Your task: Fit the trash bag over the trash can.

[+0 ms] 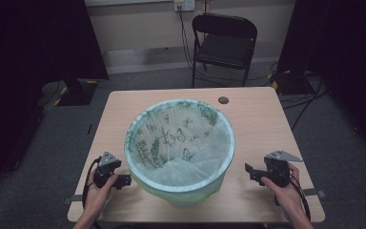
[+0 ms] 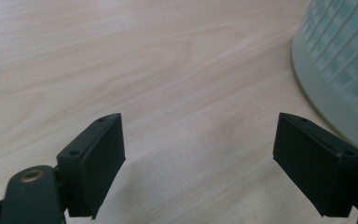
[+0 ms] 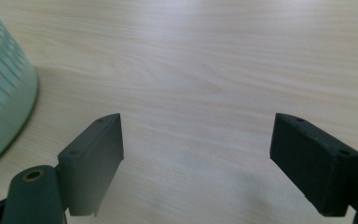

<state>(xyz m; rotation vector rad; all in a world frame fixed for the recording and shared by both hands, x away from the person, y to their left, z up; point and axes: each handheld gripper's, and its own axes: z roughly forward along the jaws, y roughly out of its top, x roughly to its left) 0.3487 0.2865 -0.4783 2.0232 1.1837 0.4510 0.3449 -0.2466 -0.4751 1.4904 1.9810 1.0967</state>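
Note:
A pale green waste bin (image 1: 180, 143) stands in the middle of the wooden table (image 1: 257, 119), lined with a clear bag printed with green butterflies (image 1: 171, 136). My left gripper (image 1: 124, 181) rests on the table just left of the bin's base, open and holding nothing. My right gripper (image 1: 250, 171) sits to the bin's right, also open and holding nothing. In the left gripper view the gripper (image 2: 200, 158) has the bin's latticed wall (image 2: 340, 60) at the right edge. In the right gripper view the gripper (image 3: 196, 158) has the bin wall (image 3: 2, 98) at the left.
A small dark round cap (image 1: 223, 100) sits in the tabletop behind the bin. A black folding chair (image 1: 224, 43) stands beyond the far edge, with cables on the floor. Bare wood lies on both sides of the bin.

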